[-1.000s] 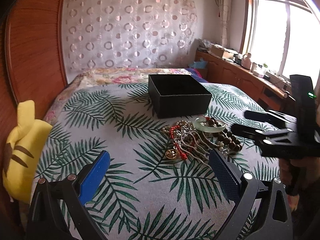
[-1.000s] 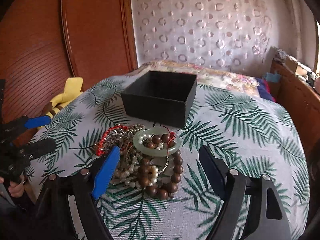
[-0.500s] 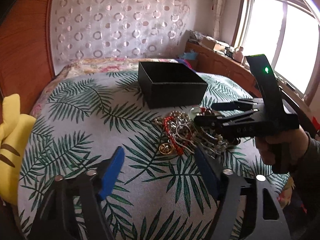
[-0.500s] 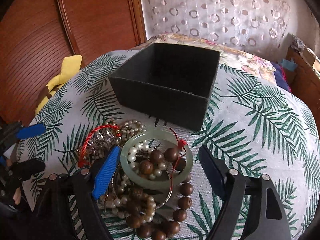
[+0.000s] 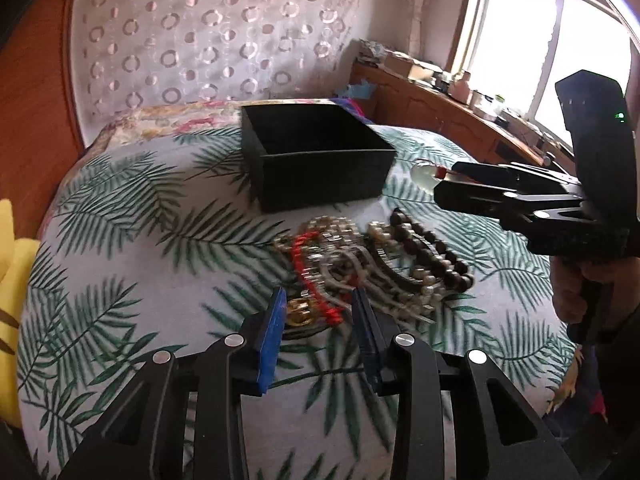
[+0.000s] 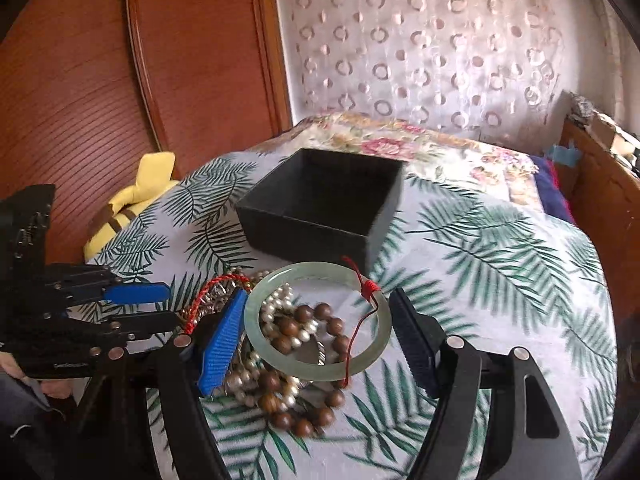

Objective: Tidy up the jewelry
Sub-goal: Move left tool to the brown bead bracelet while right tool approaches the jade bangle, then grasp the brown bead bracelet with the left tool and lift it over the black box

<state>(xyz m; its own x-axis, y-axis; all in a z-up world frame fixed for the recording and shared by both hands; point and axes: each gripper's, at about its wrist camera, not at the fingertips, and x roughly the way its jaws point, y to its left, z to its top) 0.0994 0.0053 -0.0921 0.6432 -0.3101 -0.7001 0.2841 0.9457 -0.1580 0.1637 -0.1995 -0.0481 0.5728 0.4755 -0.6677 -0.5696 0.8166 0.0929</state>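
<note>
An open black box (image 5: 320, 184) (image 6: 304, 236) stands on the bed. In front of it lies a tangled jewelry pile (image 5: 400, 272) (image 6: 288, 380) of brown beads, pearls and chains. My left gripper (image 5: 319, 304) (image 6: 166, 306) is low at the pile's near edge. Its jaws are closing, with a red cord bracelet (image 5: 298, 256) and a gold charm (image 5: 300, 314) between the pads, not pressed. My right gripper (image 6: 316, 312) (image 5: 446, 182) is still closing, its pads against a pale green jade bangle (image 6: 280, 280) (image 5: 424, 174). The bangle is lifted just above the pile, near the box.
The bed carries a palm-leaf bedspread (image 5: 140, 220). A yellow plush toy (image 6: 132, 200) sits at the bed's left edge by the wooden headboard (image 6: 80, 80). A wooden cabinet (image 5: 440, 120) with clutter runs under the window on the right.
My left gripper came forward and down to the pile and its jaws narrowed a lot. The right gripper closed on the jade bangle and raised it off the pile.
</note>
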